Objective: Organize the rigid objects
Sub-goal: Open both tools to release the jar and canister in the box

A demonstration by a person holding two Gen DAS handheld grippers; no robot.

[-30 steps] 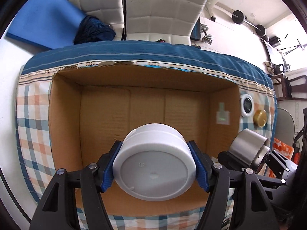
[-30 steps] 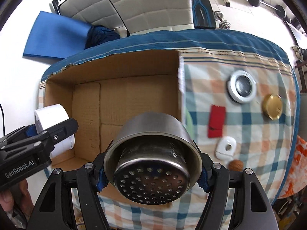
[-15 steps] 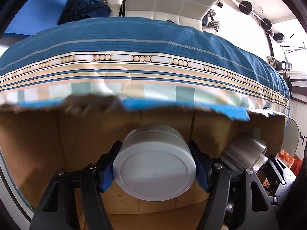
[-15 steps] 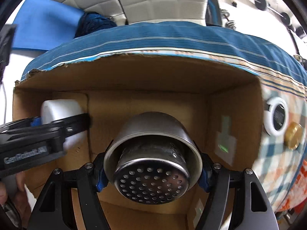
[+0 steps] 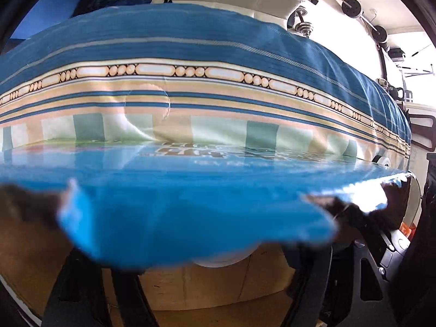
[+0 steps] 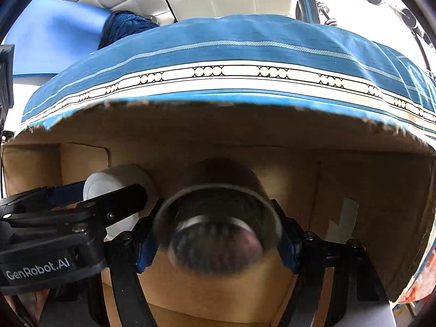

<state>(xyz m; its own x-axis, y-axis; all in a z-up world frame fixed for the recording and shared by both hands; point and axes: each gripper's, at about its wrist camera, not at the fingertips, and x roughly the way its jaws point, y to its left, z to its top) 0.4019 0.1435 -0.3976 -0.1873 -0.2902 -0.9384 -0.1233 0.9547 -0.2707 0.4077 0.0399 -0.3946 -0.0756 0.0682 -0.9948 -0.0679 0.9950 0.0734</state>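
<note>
- While both grippers reach down into the cardboard box (image 6: 313, 147), the step in hand looks like setting two items inside it.
- Right gripper (image 6: 218, 242): jaws bracket the perforated steel cup (image 6: 218, 218), blue pads at its sides. They have just been opening a little; the cup sits between them, blurred, and whether the pads still press is hard to call.
- Left gripper (image 6: 90, 204): seen from the right wrist, its jaws straddle the white tub (image 6: 114, 182) low against the box's left inner wall. They have just been opening, tub between them; contact cannot be told.
- Left wrist view is mostly blocked by the box's blue torn rim (image 5: 190, 218); only a sliver of the white tub (image 5: 220, 261) shows beneath it.
- Striped cloth (image 6: 231, 51) covers the counter beyond the box.
- Next move, as judged: spread both jaws fully, confirm each item rests on the box floor, then lift straight up clear of the rim without snagging.
</note>
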